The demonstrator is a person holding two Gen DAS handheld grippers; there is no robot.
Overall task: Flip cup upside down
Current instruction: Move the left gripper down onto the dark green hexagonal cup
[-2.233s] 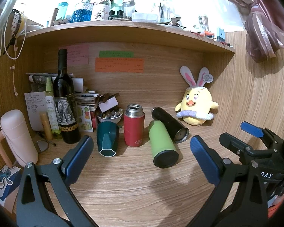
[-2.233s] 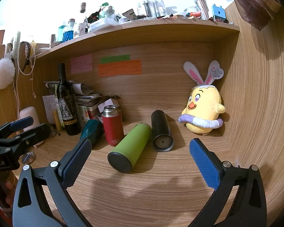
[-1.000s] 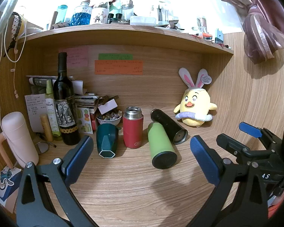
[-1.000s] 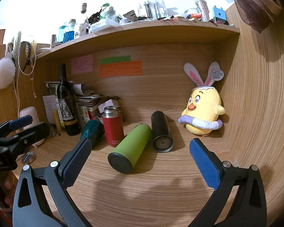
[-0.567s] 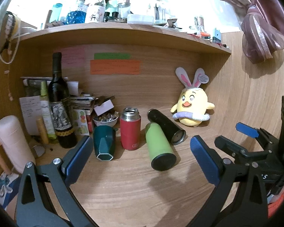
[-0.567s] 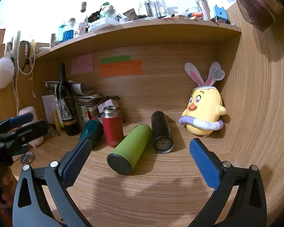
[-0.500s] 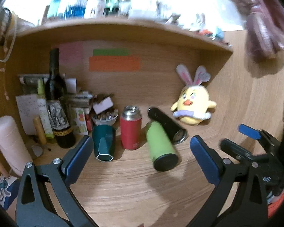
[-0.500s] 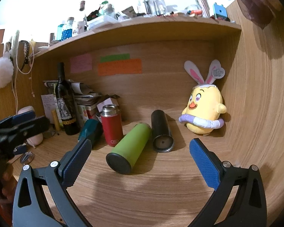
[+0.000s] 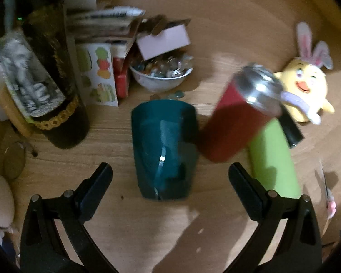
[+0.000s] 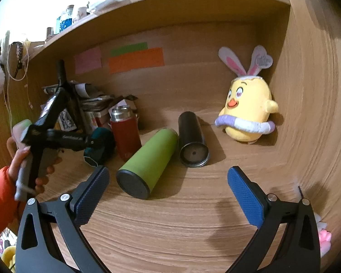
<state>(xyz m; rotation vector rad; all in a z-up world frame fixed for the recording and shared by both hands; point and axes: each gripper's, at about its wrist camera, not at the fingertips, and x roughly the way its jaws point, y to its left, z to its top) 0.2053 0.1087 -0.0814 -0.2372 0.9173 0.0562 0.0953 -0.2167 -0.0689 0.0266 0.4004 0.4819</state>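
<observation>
A dark teal faceted cup (image 9: 164, 150) lies on its side on the wooden desk, its base toward the camera. My left gripper (image 9: 170, 177) is open, close above and in front of the cup, with a finger on each side of its near end. In the right wrist view the cup (image 10: 100, 144) shows partly behind the left gripper's fingers (image 10: 66, 139), held by a hand in an orange sleeve. My right gripper (image 10: 168, 184) is open and empty, held back over the desk in front of the bottles.
A red flask (image 9: 236, 118) stands right of the cup. A green bottle (image 10: 147, 161) and a black bottle (image 10: 192, 136) lie beside it. A wine bottle (image 9: 50, 86), a bowl (image 9: 161, 78) and boxes stand behind. A chick plush (image 10: 247, 113) sits at the back right.
My left gripper has moved forward and down to the teal cup, which now fills the middle of its view. The right gripper has barely moved.
</observation>
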